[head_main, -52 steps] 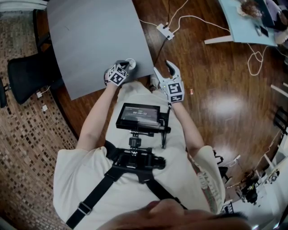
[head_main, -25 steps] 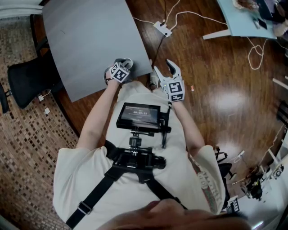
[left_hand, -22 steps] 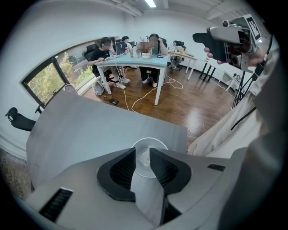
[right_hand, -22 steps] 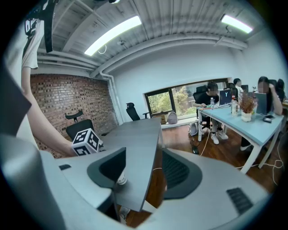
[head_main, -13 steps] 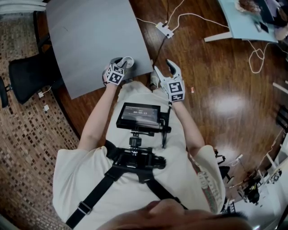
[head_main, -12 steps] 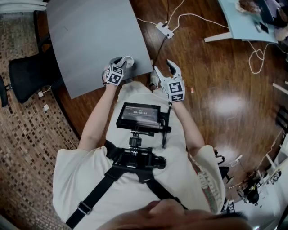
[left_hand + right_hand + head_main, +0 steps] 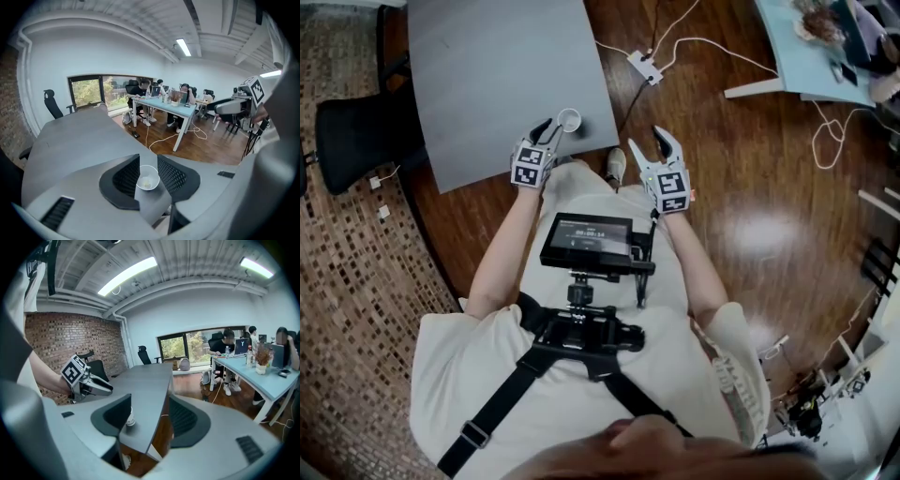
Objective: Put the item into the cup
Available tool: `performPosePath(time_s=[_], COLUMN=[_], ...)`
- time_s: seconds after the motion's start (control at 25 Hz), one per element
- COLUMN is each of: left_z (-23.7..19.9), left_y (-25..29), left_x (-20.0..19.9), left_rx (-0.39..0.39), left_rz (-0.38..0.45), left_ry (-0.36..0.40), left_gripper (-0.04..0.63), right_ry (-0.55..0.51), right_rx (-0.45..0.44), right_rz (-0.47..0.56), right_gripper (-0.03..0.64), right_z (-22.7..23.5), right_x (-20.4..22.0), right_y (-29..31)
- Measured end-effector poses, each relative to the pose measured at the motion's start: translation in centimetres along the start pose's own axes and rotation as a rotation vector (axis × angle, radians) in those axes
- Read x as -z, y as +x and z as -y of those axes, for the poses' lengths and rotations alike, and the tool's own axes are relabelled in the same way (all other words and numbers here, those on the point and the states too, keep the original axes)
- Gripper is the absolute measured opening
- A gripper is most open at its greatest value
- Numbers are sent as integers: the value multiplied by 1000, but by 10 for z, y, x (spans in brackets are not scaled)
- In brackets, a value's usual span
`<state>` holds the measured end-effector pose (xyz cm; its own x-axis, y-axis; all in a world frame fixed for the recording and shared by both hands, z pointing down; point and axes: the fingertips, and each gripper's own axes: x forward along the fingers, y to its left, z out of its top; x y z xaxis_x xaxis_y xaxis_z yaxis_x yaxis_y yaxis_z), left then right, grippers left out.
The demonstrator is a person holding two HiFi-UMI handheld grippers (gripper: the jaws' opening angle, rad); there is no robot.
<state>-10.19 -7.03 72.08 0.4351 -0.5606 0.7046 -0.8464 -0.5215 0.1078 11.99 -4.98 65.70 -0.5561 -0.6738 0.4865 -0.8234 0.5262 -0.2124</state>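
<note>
A small white cup (image 7: 569, 119) stands upright near the front corner of the grey table (image 7: 487, 75). In the left gripper view the cup (image 7: 147, 174) holds a pale item (image 7: 147, 183) at its bottom. My left gripper (image 7: 551, 131) is open, with its tips just short of the cup. The cup shows in the gap between the jaws of the left gripper (image 7: 148, 161), and the pads do not press on it. My right gripper (image 7: 649, 142) hangs open and empty to the right, off the table edge. From the right gripper (image 7: 150, 404) I see the cup (image 7: 130, 418) and the left gripper (image 7: 86, 378).
A black chair (image 7: 356, 150) stands left of the table. A power strip (image 7: 645, 66) and white cables lie on the wooden floor beyond it. A light blue desk (image 7: 811, 56) is at the far right, with people seated at it (image 7: 180, 98). A screen (image 7: 586, 242) hangs on the person's chest rig.
The left gripper, which stood close round the cup, has spread its jaws and drawn back toward the person. The cup stays on the table. The right gripper has barely moved.
</note>
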Motion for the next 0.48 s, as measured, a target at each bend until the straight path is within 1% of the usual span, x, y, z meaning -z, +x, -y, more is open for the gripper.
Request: performPosePath(time_s=[0.12,0.2,0.28,0.36,0.48], left_z=[2,-7,-19,-27,-26], left_y=[-24,-49,-75,-92,-100], left_x=[-13,-7,6,18,29], left_rx=[23,37,50,61,76], left_rz=[121,176,208,225,229], left_ry=[-90,-142,-182,-213,-237], left_gripper=[121,121,121,121,121], right_ry=[-24,-36,-51,-63,-71], right_rx=[11,21,32,44,62], right_rz=[-1,6,21,23,13], right_gripper=[267,267,267,267,267], right_z=[-8,-30,-60,-79,-86], right_x=[-5,-11,-18,-18,-15], right_y=[-1,0,1,0,-2])
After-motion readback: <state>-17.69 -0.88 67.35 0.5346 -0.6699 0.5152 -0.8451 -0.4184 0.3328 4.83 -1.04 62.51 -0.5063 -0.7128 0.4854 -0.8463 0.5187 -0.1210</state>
